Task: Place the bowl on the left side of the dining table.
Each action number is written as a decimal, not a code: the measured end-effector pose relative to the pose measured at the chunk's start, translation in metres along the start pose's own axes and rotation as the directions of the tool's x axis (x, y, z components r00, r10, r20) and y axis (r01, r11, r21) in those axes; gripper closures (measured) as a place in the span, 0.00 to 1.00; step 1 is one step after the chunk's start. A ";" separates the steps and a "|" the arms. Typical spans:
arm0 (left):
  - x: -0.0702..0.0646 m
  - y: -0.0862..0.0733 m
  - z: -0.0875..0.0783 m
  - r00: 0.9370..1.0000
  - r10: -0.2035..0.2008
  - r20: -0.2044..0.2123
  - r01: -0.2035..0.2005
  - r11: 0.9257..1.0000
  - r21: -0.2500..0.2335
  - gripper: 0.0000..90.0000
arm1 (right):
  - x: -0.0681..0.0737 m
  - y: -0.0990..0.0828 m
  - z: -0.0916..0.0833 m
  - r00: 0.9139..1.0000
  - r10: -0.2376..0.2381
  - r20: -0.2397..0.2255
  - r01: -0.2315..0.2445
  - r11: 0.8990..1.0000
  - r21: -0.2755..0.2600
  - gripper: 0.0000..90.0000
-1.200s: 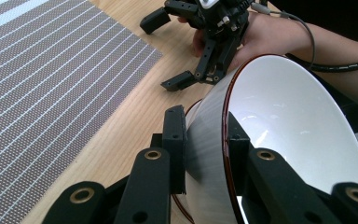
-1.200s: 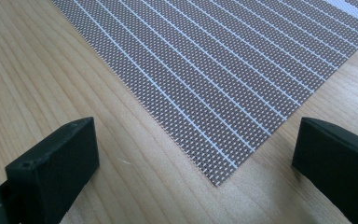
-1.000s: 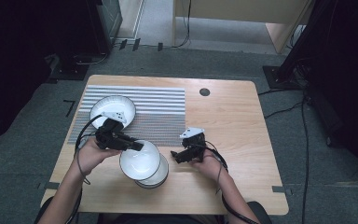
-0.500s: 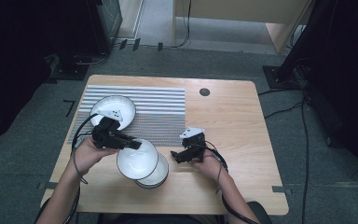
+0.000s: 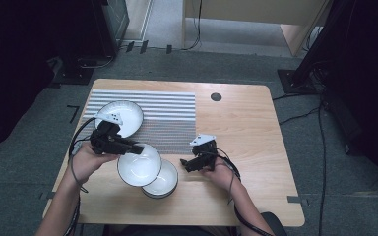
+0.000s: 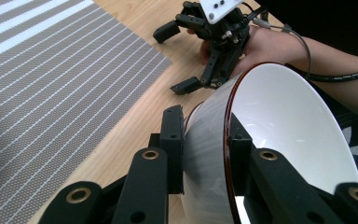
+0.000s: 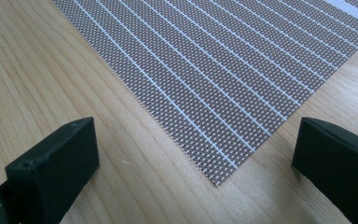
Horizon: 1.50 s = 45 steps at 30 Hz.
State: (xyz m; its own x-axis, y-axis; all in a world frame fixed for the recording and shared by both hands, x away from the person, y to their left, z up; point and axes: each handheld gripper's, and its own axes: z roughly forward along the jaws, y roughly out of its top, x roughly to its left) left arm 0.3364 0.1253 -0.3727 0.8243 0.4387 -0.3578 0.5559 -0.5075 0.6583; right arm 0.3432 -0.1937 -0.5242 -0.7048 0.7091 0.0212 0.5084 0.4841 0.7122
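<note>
Bowl [image 5: 139, 165] rim pinched by left hand-held gripper [image 5: 133, 148], apparently lifted.

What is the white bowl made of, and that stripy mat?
The lifted bowl looks like glazed ceramic or maybe melamine: glossy white inside, faint grey stripes outside, a dark brown rim. It is hard to tell which. The stripy mat looks like woven plastic or vinyl mesh: a fine matte grey weave with white lines. The table looks like pale wood with visible grain.
</note>
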 end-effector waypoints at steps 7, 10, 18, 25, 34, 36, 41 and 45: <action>0.005 -0.002 -0.007 0.999 -0.018 -0.026 0.018 1.000 -0.012 0.84 | 0.000 0.000 0.000 1.000 0.000 0.000 0.000 1.000 0.000 0.00; 0.008 -0.003 -0.008 0.999 -0.026 -0.029 0.026 1.000 -0.012 0.84 | 0.000 0.000 0.000 1.000 -0.001 0.000 0.001 1.000 0.000 0.00; 0.017 -0.007 -0.012 0.998 -0.050 -0.040 0.050 0.999 -0.017 0.84 | 0.000 0.000 0.000 1.000 0.000 0.000 0.000 1.000 0.000 0.00; 0.025 -0.012 -0.016 0.996 -0.078 -0.043 0.077 0.997 -0.025 0.84 | 0.000 0.000 0.000 1.000 0.001 -0.001 -0.001 1.000 -0.001 0.00; 0.032 -0.015 -0.014 0.995 -0.089 -0.048 0.088 0.996 -0.011 0.84 | 0.000 0.000 0.000 1.000 0.000 -0.001 0.000 1.000 0.000 0.00; 0.033 -0.016 -0.013 0.995 -0.092 -0.044 0.092 0.996 -0.010 0.84 | 0.000 0.000 0.000 1.000 -0.001 0.000 0.001 1.000 -0.001 0.00; 0.038 -0.018 -0.014 0.994 -0.104 -0.044 0.104 0.994 -0.018 0.84 | 0.000 0.000 0.000 1.000 0.000 0.000 0.000 1.000 0.000 0.00; 0.043 -0.021 -0.015 0.992 -0.120 -0.043 0.119 0.993 -0.021 0.84 | 0.000 0.000 0.000 1.000 0.000 -0.001 0.000 1.000 -0.001 0.00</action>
State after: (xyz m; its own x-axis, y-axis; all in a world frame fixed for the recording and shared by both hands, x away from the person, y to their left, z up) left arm 0.3590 0.1658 -0.3923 0.7465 0.5276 -0.4055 0.6477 -0.4362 0.6247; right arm 0.3432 -0.1937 -0.5242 -0.7053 0.7086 0.0218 0.5079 0.4836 0.7129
